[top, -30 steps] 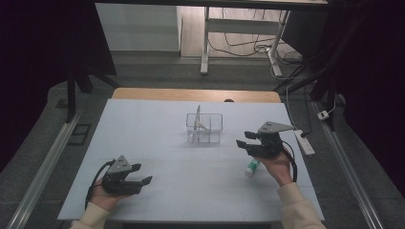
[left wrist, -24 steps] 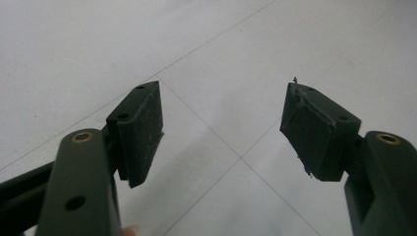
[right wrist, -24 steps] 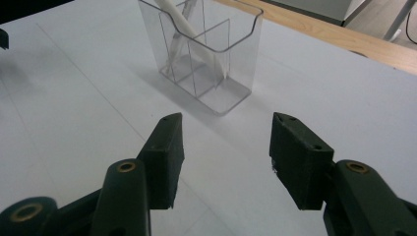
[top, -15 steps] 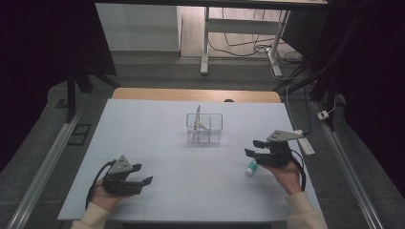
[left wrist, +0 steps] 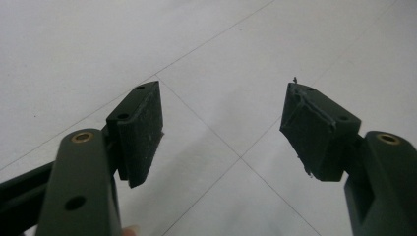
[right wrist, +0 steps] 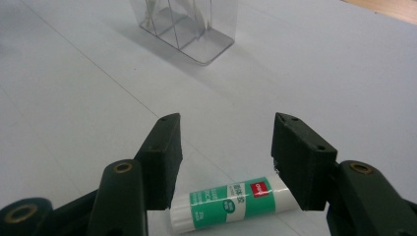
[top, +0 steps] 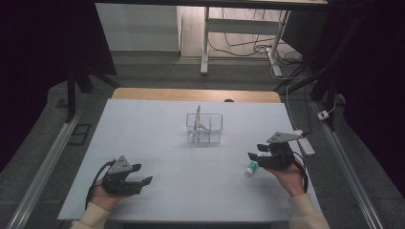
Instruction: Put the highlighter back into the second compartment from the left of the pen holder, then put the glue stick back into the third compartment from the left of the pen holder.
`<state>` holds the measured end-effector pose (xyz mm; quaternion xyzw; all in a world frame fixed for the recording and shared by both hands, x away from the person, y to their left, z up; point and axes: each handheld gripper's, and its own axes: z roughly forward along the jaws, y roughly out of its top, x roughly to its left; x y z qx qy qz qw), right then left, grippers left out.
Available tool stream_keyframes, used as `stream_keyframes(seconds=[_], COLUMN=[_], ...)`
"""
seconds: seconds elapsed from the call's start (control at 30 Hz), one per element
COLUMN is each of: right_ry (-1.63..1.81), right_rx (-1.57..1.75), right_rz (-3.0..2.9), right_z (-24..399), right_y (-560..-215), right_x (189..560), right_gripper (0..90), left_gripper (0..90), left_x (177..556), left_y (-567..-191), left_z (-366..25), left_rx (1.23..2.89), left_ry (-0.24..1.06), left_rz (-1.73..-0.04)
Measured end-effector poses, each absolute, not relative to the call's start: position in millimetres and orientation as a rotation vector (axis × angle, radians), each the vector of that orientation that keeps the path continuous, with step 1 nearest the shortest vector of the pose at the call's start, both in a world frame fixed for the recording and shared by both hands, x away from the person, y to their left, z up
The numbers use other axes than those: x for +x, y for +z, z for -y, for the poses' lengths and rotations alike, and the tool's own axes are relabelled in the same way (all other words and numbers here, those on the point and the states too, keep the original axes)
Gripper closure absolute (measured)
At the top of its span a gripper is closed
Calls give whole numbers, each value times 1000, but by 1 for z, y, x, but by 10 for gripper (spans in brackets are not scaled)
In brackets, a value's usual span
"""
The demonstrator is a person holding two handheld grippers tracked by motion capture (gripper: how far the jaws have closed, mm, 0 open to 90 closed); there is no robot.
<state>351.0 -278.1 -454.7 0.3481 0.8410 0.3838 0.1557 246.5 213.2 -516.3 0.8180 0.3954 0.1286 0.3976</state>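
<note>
Your left tool (top: pixel 137 177) rests low over the near left part of the worktop (top: pixel 157 138), its jaws spread wide with nothing but bare white surface between them, as the left gripper view confirms. Your left hand (top: pixel 102 196) grips it from the near edge.

Your right tool (top: pixel 254 156) sits at the near right of the worktop, held by your right hand (top: pixel 290 177). Its jaws stand apart and have just been opening. A glue stick (right wrist: pixel 231 202), white with a green label, lies flat on the worktop below and between the two pads. In the right gripper view one end sits right against the right-hand pad; I cannot tell if they touch. The left-hand pad is clear of it, so it is not clamped.

Farther off, near the middle of the worktop, stands a clear plastic organizer (top: pixel 205 128) with upright dividers and a pale item inside, well apart from both tools.
</note>
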Motion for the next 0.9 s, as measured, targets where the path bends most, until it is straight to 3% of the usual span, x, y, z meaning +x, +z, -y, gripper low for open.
stream_keyframes(seconds=[0.9], right_ry=[871], right_rx=[1316], right_rz=[-2337], right_z=[288], right_y=[-465], right_x=[354], right_gripper=[380], left_gripper=[324], left_x=[247], left_y=[-517], left_z=[-213], left_rx=[2075], left_ry=[323], left_rz=[-992])
